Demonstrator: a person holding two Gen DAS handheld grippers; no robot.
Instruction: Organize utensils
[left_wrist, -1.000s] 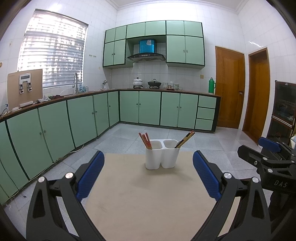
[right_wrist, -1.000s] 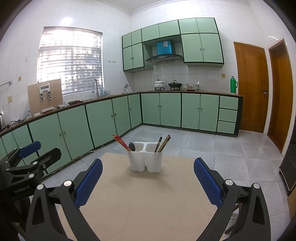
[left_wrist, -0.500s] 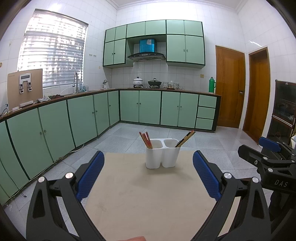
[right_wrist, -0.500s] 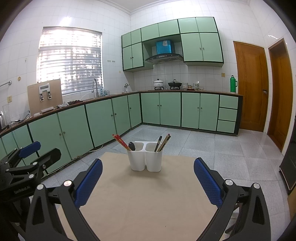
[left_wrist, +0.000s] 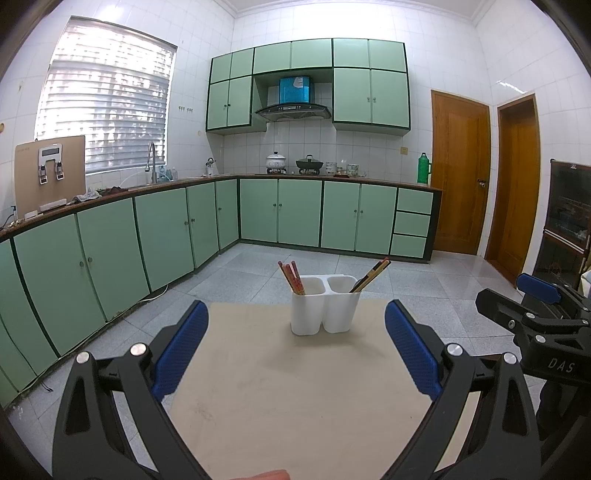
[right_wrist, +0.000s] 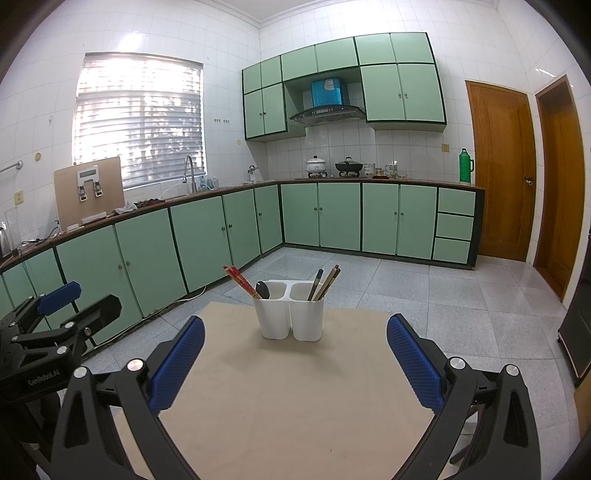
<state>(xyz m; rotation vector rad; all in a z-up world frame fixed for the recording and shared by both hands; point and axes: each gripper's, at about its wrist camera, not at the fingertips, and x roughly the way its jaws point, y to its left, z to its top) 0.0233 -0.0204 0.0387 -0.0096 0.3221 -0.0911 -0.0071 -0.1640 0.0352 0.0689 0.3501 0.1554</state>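
Observation:
A white two-compartment utensil holder (left_wrist: 324, 305) (right_wrist: 289, 309) stands near the far edge of a beige table (left_wrist: 295, 387) (right_wrist: 295, 391). Red chopsticks (left_wrist: 291, 277) (right_wrist: 241, 281) lean out of its left cup, beside a black spoon (right_wrist: 262, 290). Dark and wooden chopsticks (left_wrist: 372, 274) (right_wrist: 325, 282) lean out of the right cup. My left gripper (left_wrist: 295, 350) hangs open, well short of the holder, with nothing between its fingers. My right gripper (right_wrist: 295, 358) is likewise open and holds nothing. Each gripper shows at the edge of the other's view.
Green cabinets (left_wrist: 155, 236) under a brown counter run along the left and back walls. Grey tiled floor (left_wrist: 424, 291) lies beyond the table. Two wooden doors (left_wrist: 461, 177) stand at the right. A fingertip (left_wrist: 269, 474) shows at the bottom edge of the left wrist view.
Both grippers stay open and almost still. A fingertip has come into the bottom edge of the left wrist view.

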